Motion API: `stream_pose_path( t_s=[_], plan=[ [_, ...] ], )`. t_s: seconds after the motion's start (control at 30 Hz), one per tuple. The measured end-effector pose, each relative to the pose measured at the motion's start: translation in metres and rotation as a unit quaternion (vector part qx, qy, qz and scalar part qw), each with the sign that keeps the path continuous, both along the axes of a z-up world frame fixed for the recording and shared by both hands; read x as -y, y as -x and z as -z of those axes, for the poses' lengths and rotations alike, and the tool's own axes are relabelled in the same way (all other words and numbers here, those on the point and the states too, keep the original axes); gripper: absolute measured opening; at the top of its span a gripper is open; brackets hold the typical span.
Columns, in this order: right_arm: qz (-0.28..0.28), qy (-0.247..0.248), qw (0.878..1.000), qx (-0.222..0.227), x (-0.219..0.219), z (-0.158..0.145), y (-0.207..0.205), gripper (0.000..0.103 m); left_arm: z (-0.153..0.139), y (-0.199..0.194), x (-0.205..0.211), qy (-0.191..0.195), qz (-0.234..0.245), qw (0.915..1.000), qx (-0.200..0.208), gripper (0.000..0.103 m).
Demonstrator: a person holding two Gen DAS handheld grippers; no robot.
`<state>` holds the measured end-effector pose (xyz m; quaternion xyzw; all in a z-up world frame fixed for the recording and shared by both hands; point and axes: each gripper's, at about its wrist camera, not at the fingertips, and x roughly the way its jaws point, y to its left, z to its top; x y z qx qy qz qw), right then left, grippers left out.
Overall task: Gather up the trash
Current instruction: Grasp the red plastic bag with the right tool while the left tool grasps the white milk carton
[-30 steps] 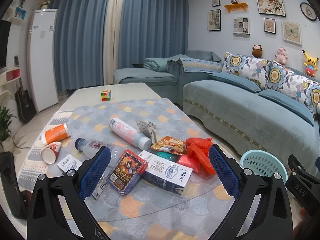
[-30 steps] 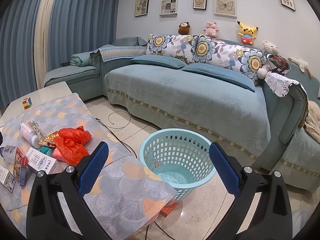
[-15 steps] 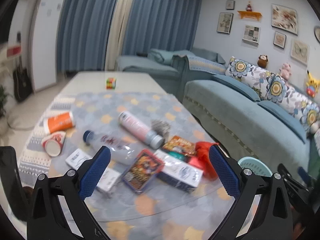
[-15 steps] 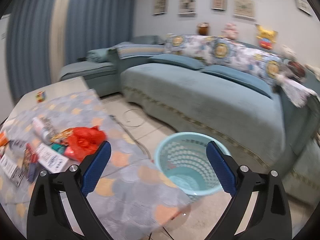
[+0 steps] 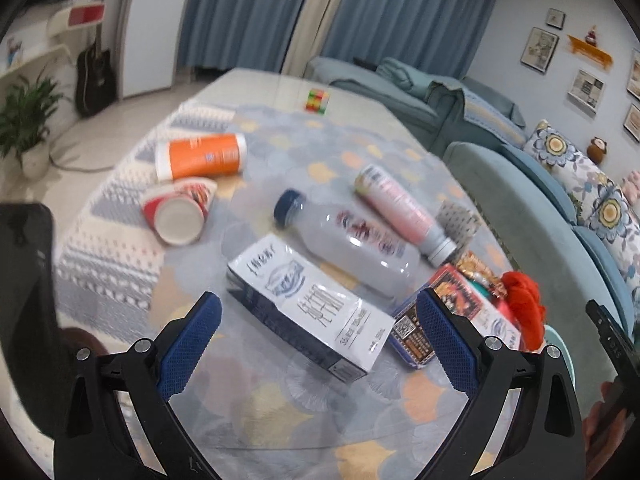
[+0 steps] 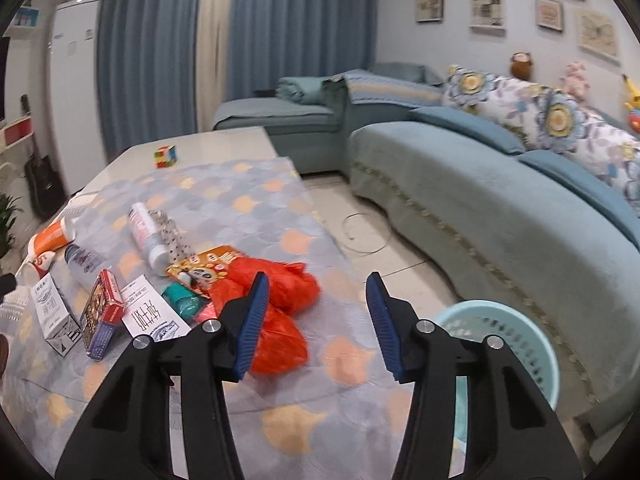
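Trash lies on the cloth-covered table. My left gripper (image 5: 316, 344) is open and empty just above a white milk carton (image 5: 308, 304), which lies between its fingers. Beyond it lie a clear bottle (image 5: 352, 244), a pink bottle (image 5: 400, 212), an orange can (image 5: 200, 156) and a paper cup (image 5: 180, 216). My right gripper (image 6: 316, 316) is open and empty, partly narrowed, over the table edge just right of a red plastic bag (image 6: 280, 308). A light blue basket (image 6: 504, 344) stands on the floor to the right.
A colour cube (image 6: 166, 156) sits at the table's far end. A red card box (image 6: 102, 304), a second carton (image 6: 154, 316) and snack wrappers (image 6: 204, 268) lie by the bag. A blue sofa (image 6: 500, 208) runs along the right. A cable lies on the floor.
The left gripper moved forward and down over the milk carton. The right gripper swung left from the basket toward the red bag and its jaws narrowed.
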<state>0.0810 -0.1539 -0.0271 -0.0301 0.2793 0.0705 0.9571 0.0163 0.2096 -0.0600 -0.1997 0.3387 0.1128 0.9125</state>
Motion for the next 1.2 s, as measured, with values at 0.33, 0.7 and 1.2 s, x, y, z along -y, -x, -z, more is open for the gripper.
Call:
stream_pose_path(
  t_s=[0.33, 0.7, 1.2],
  plan=[
    [-0.056, -0.018, 0.997, -0.046, -0.016, 0.031, -0.039, 0.074, 0.035, -0.057, 0.004, 0.007, -0.049, 0.9962, -0.071, 0.094],
    [-0.072, -0.037, 0.989, -0.126, -0.03, 0.068, -0.092, 0.078, 0.051, -0.072, 0.007, -0.031, -0.006, 0.9934, -0.11, 0.072],
    [-0.097, -0.11, 0.979, -0.14, -0.015, 0.07, -0.09, 0.015, 0.035, -0.028, 0.01, -0.016, 0.079, 0.9959, -0.04, 0.051]
  ],
)
